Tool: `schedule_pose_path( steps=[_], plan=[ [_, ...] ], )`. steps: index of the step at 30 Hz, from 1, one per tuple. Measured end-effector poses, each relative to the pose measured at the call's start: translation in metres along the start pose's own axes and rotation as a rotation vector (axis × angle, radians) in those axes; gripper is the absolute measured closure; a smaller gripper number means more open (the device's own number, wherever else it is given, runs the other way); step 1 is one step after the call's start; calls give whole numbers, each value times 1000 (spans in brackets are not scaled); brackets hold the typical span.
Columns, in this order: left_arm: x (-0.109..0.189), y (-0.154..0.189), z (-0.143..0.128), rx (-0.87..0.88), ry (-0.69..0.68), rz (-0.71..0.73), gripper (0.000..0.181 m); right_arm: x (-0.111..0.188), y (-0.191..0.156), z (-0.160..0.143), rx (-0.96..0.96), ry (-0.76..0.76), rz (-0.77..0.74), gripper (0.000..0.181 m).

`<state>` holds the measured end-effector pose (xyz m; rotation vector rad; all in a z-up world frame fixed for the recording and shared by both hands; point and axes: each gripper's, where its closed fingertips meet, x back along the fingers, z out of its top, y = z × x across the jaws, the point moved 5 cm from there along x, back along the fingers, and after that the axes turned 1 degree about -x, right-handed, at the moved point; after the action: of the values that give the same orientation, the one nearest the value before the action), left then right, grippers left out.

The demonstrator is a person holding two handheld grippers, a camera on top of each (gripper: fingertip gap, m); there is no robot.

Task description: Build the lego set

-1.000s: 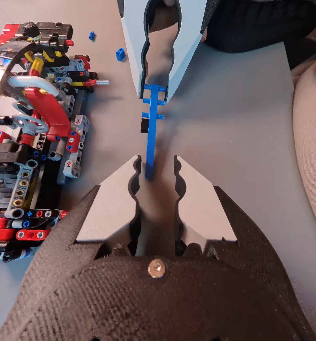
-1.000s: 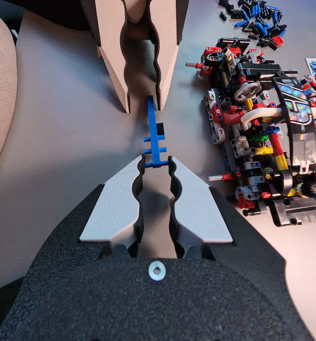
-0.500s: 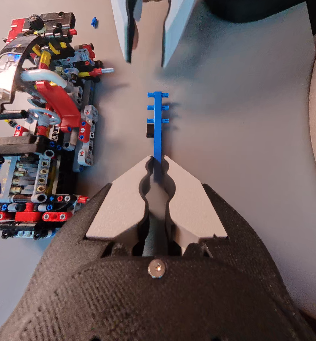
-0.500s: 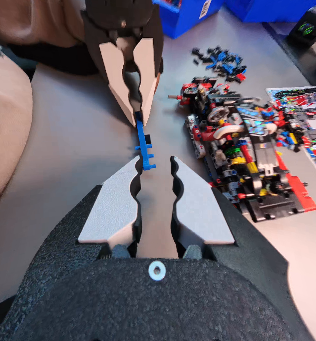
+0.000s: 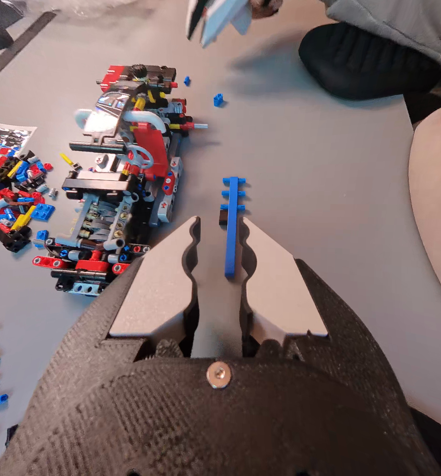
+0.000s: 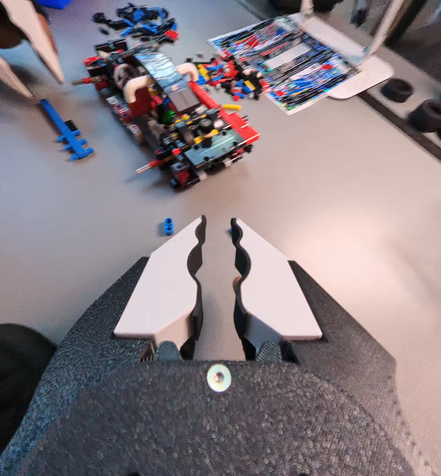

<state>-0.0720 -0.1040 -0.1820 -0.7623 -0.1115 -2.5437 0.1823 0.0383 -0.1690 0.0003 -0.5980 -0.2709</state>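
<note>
Blue beam point(image 5: 230, 231) lies flat on the grey worktop point(image 5: 317, 180), long axis along my left gripper point(image 5: 220, 219), pegged end pointing away, beside the car point(image 5: 126, 180). Both grippers gape empty; right gripper point(image 6: 217, 219) hovers near a blue connector point(image 6: 168, 226).

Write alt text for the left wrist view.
The open left gripper frames a long blue Lego beam with side pins lying on the grey table, the beam close to one finger. To its left stands a half-built red, black and grey Lego vehicle, with a pile of loose coloured pieces beyond.
</note>
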Motion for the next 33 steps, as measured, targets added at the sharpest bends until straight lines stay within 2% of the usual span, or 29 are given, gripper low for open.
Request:
schedule_pose_path(
  steps=[1, 4, 7, 9, 11, 15, 18, 21, 25, 31, 33],
  plan=[
    [0, -1, 1, 7, 13, 6, 153, -3, -10, -6, -11, -37, 78, 164],
    [-4, 0, 2, 4, 25, 23, 155, -18, -30, -17, 56, -156, 150, 162],
    [-9, 5, 4, 6, 34, 6, 156, -29, -38, -12, 102, -188, 166, 162],
    [-12, 9, 6, 12, 47, -2, 158, -33, -36, -12, 149, -217, 125, 176],
    [-16, 12, 8, 13, 54, -2, 158, -34, -41, -11, 192, -225, 133, 177],
    [-21, 13, 16, 24, 94, 24, 159, -38, -69, 1, 312, -128, 195, 177],
    [-28, 17, 27, 18, 145, 27, 159, -45, -109, 31, 368, 58, 288, 177],
    [-35, 27, 30, -43, 132, -2, 160, -50, -141, 53, 384, 180, 375, 177],
    [-40, 40, 27, -100, 111, -40, 168, -54, -159, 59, 364, 213, 475, 177],
    [-38, 46, 29, -115, 130, -78, 180, -57, -163, 55, 350, 208, 477, 176],
    [-39, 46, 29, -110, 129, -83, 177, -57, -162, 54, 349, 211, 473, 177]
  ],
)
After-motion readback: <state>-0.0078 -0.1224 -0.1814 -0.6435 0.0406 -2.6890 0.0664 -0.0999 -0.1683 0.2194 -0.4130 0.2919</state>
